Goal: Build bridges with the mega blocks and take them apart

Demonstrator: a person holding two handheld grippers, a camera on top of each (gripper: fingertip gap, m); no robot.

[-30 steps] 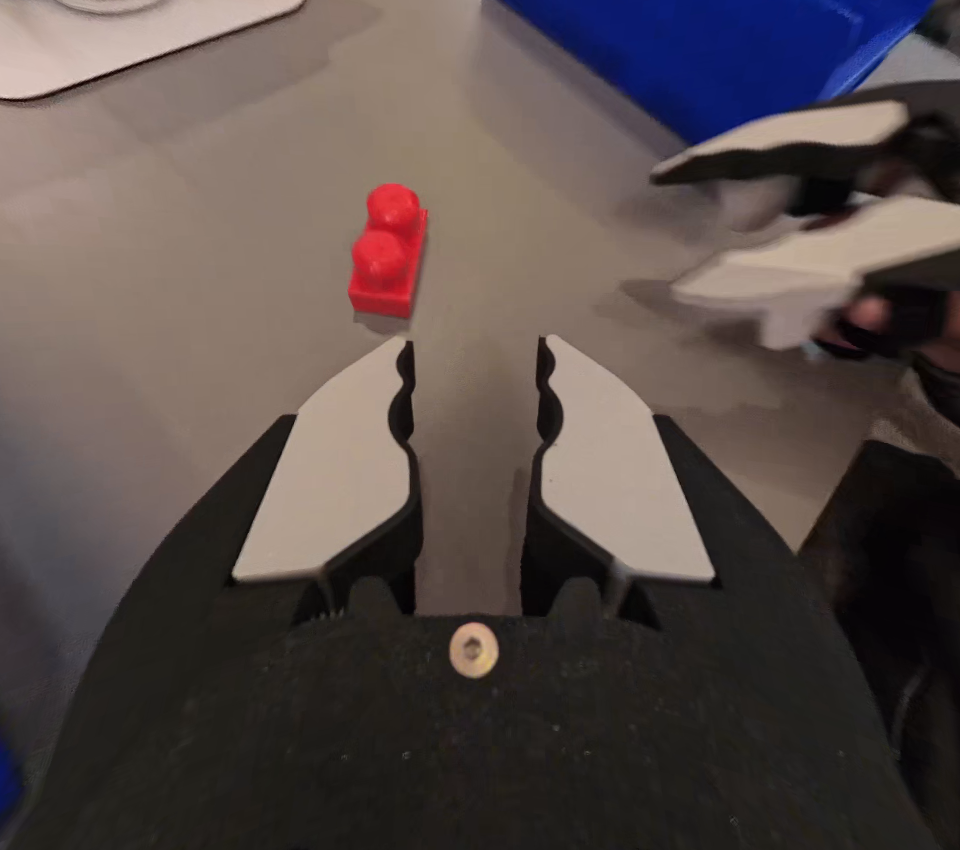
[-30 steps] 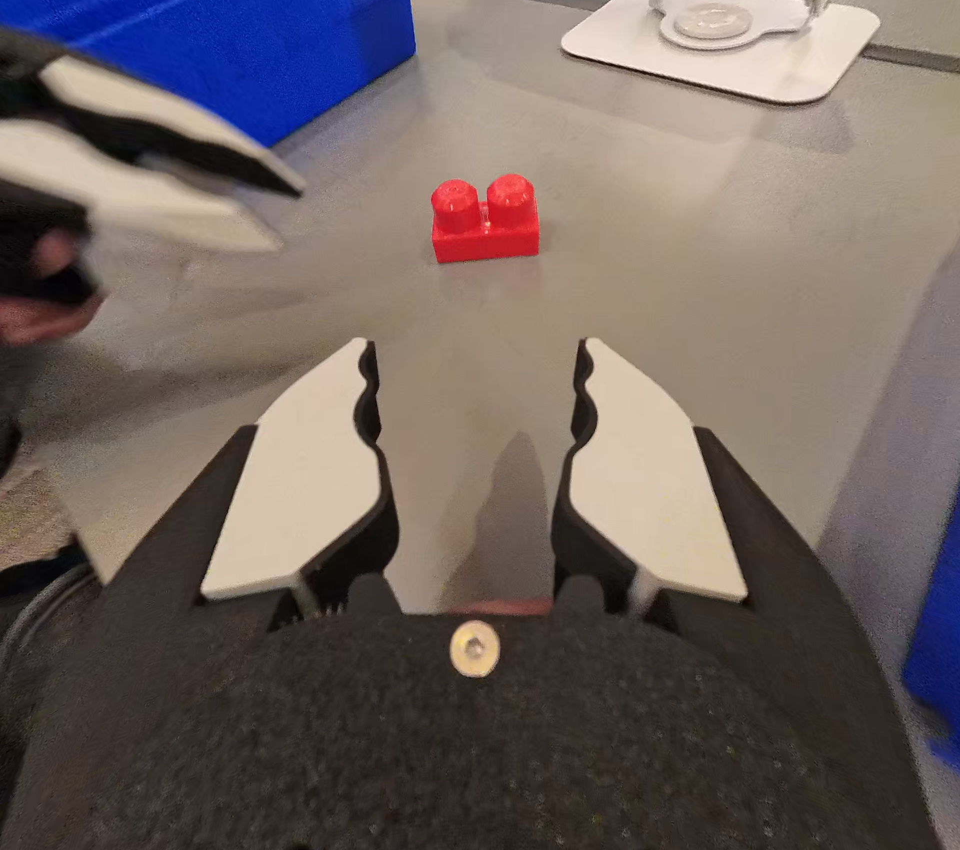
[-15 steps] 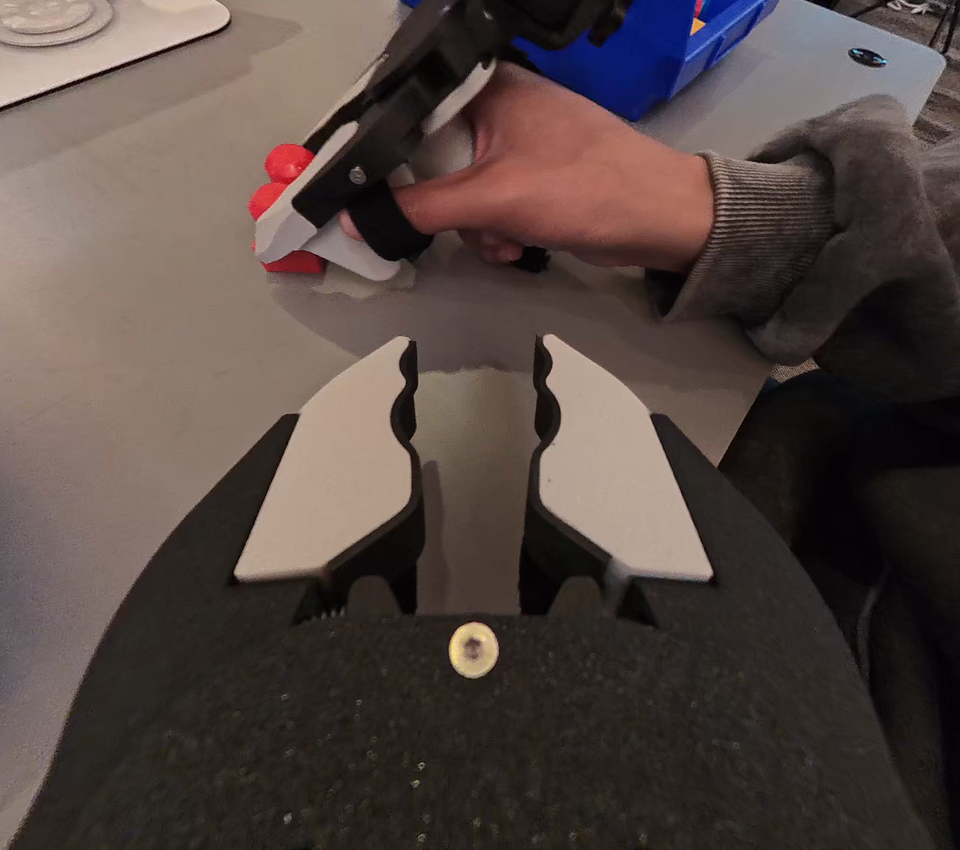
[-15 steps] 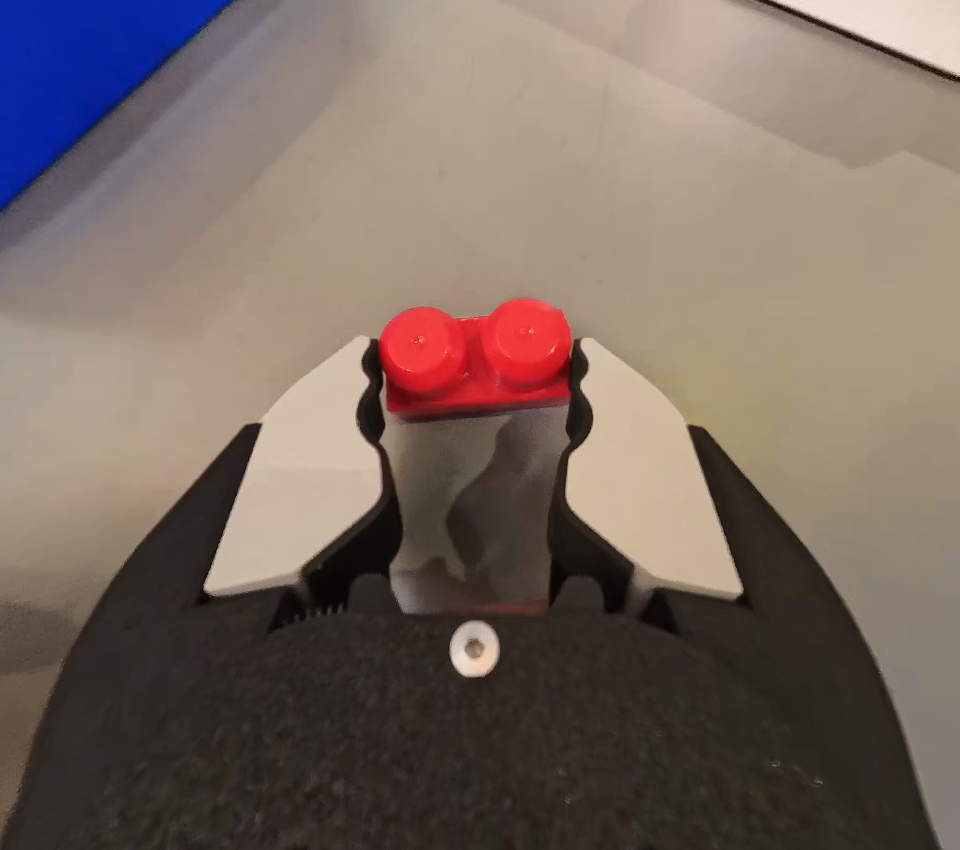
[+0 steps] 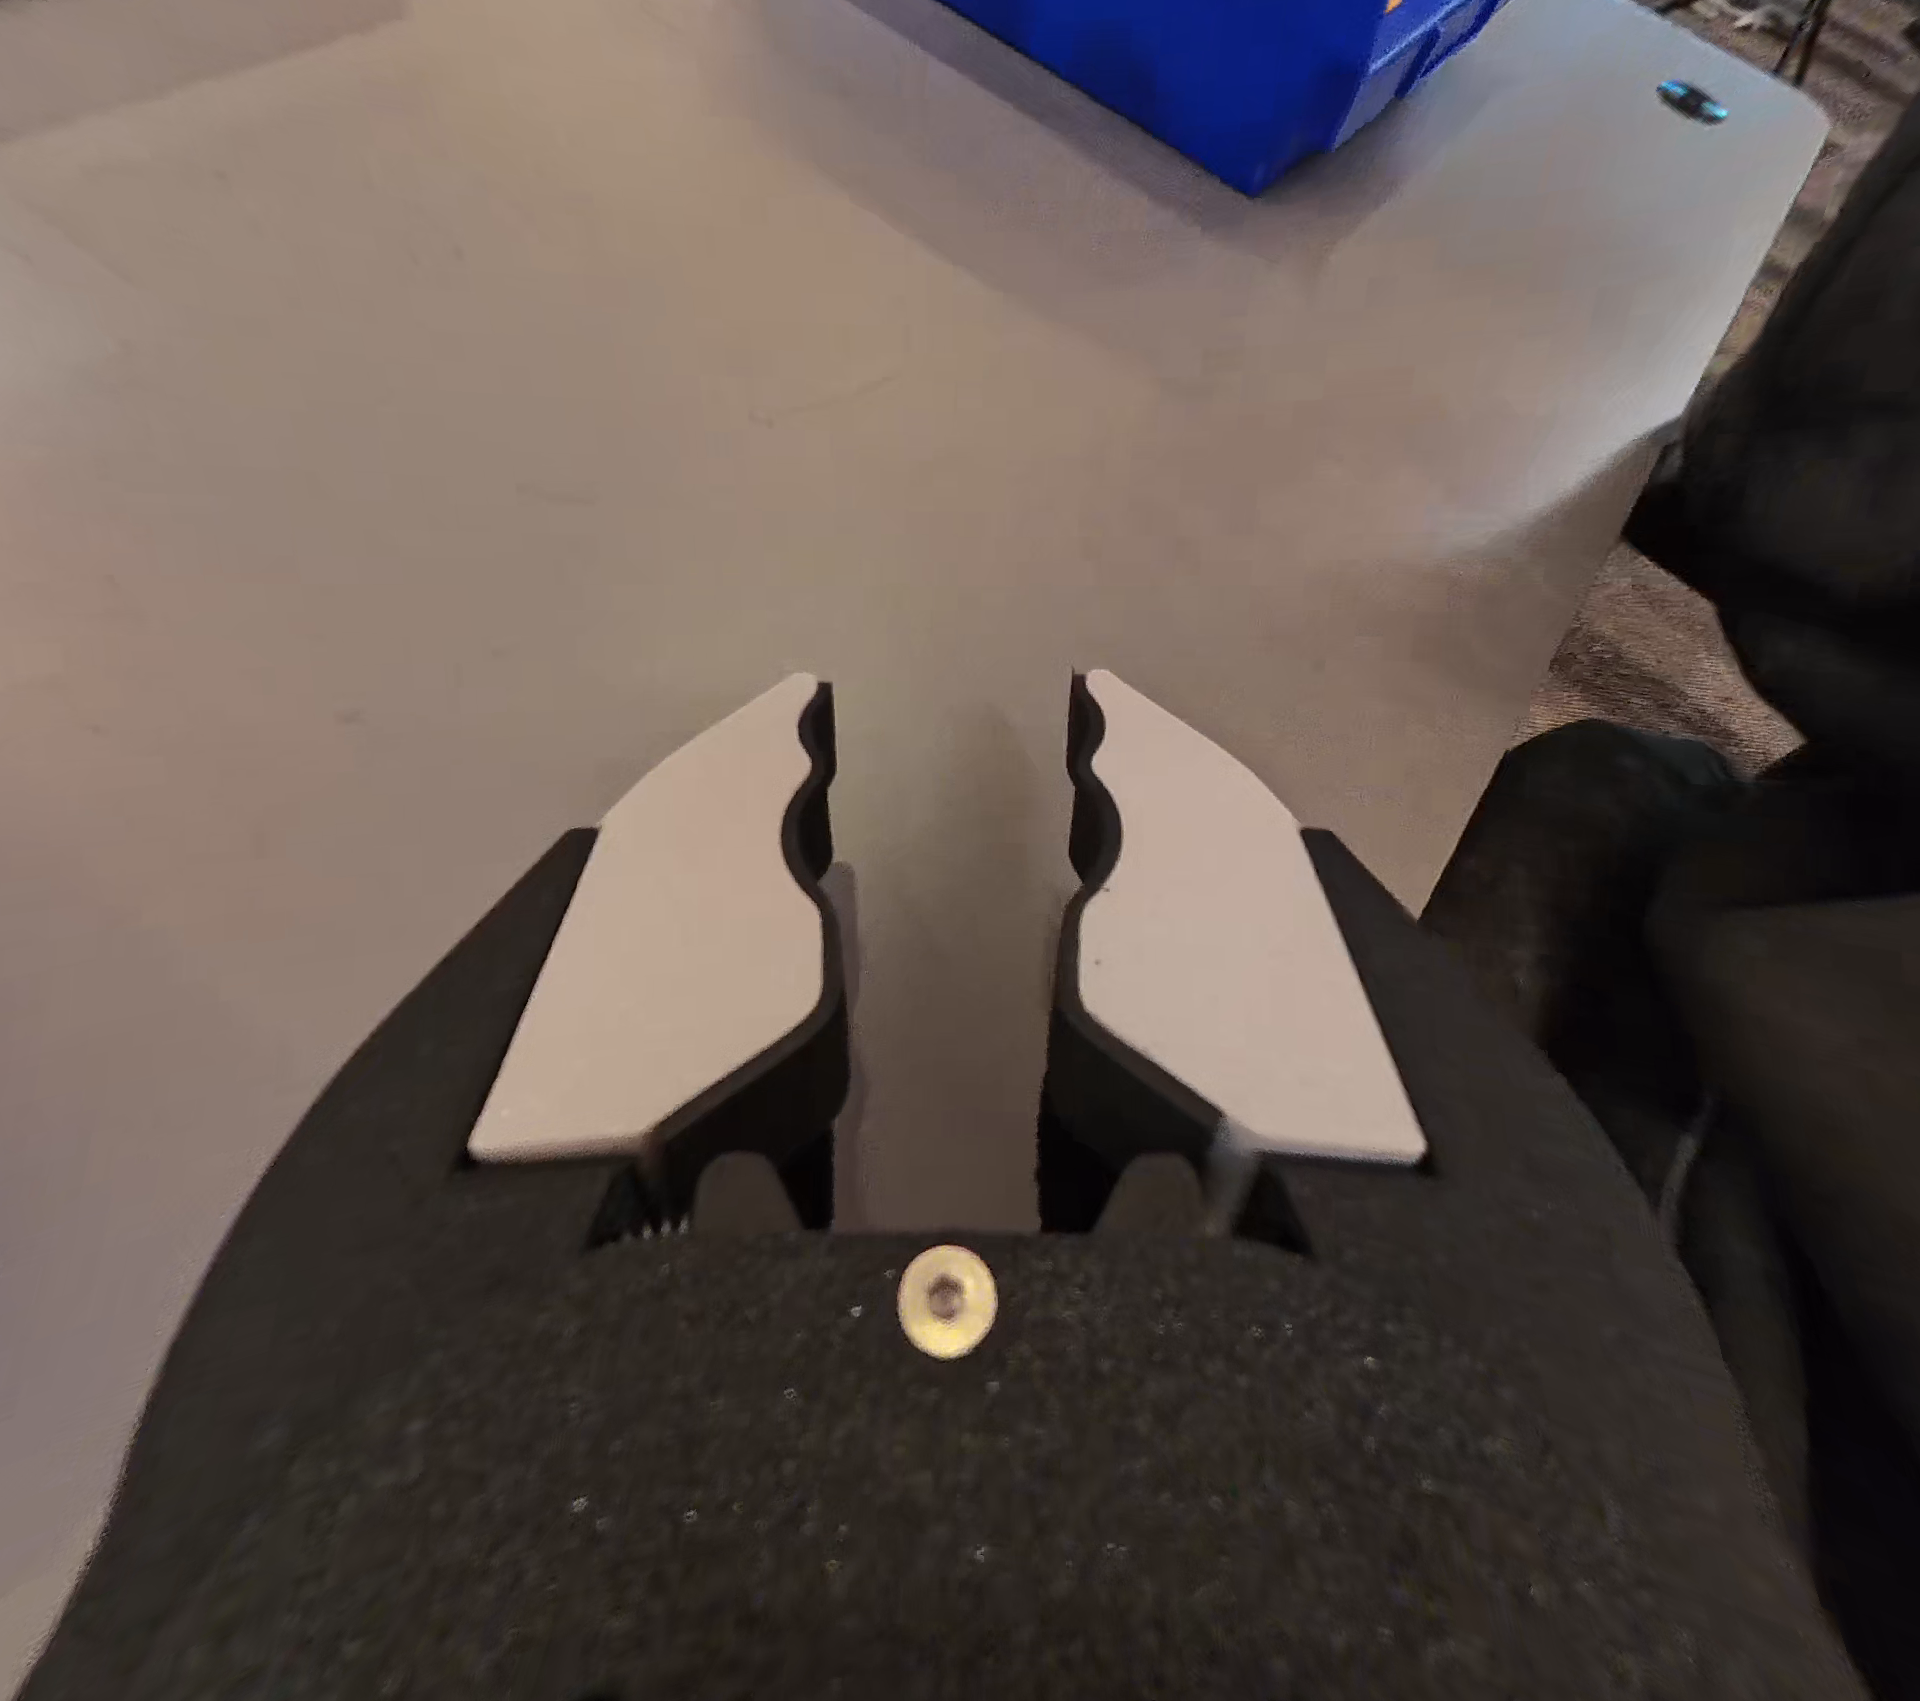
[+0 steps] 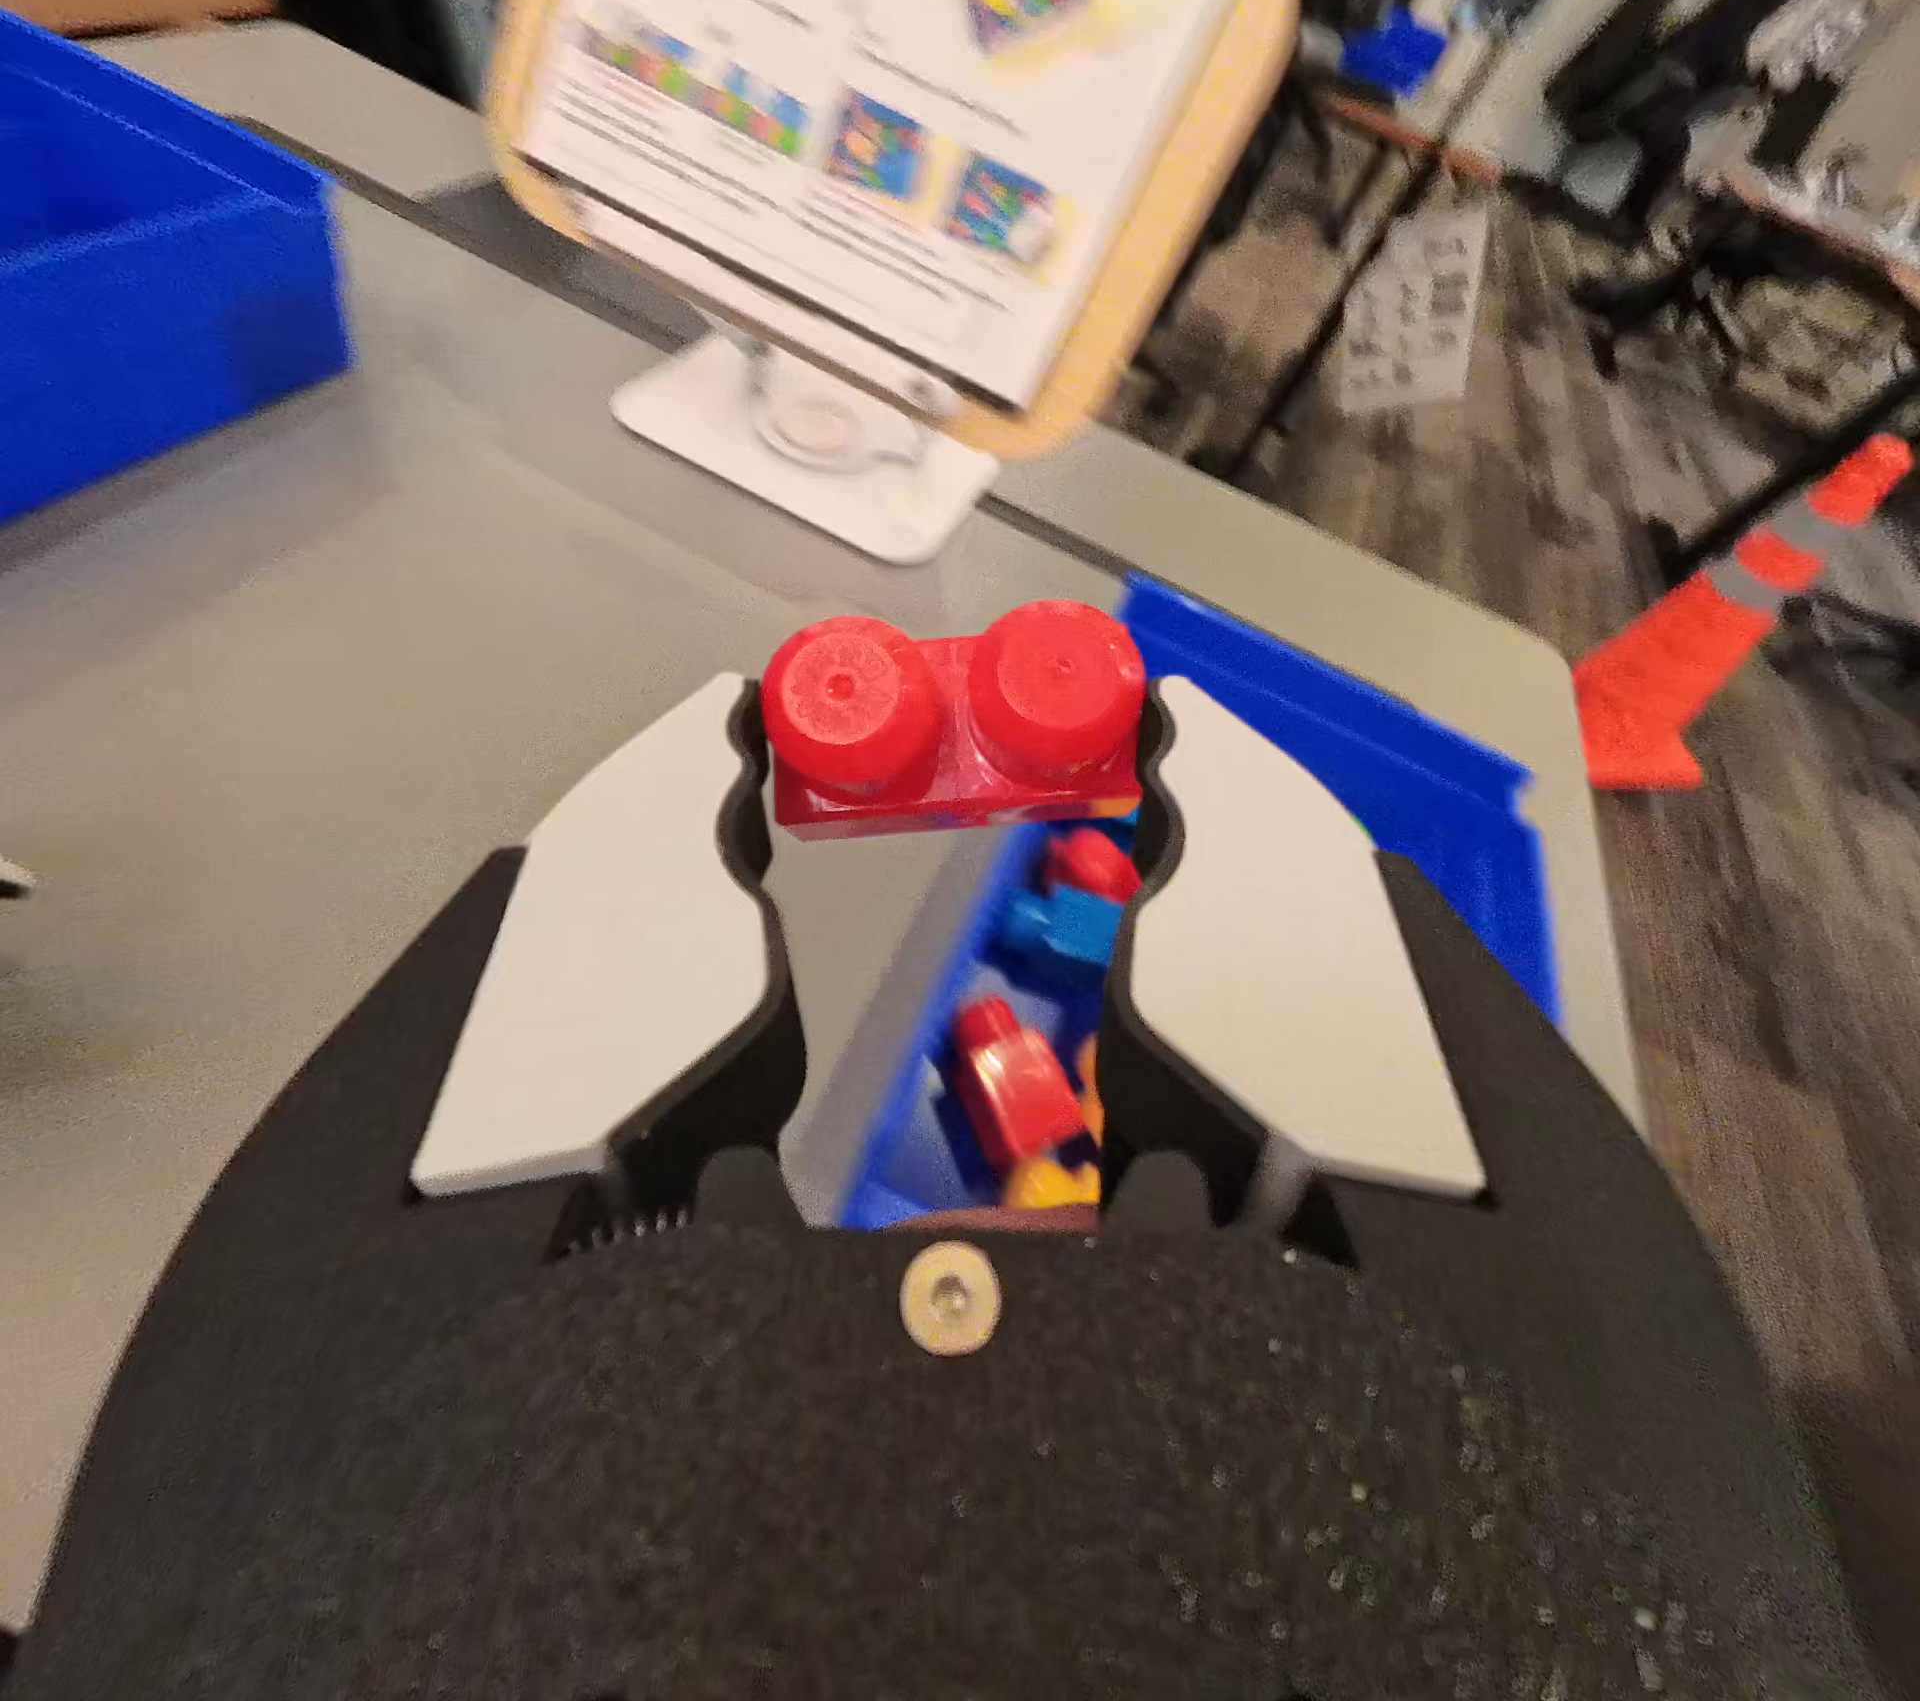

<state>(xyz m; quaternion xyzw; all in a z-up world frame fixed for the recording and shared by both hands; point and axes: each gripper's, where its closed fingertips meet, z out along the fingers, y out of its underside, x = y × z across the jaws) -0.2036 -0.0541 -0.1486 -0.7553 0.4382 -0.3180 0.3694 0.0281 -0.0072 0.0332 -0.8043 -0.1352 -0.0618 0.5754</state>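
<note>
One red two-stud block (image 6: 951,732) sat clamped between the right gripper (image 6: 948,716) tips, raised above a blue bin (image 6: 1382,768) of blocks. Left gripper (image 5: 948,695): parted, empty, over grey table (image 5: 520,404).

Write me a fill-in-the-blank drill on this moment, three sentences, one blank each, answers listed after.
1. The right gripper is shut on a small plastic two-stud block whose colour is ____.
2. The left gripper is open and holds ____.
3. Below the held block, a blue plastic bin on the grey table holds loose ____.

Missing words: red; nothing; blocks
</note>
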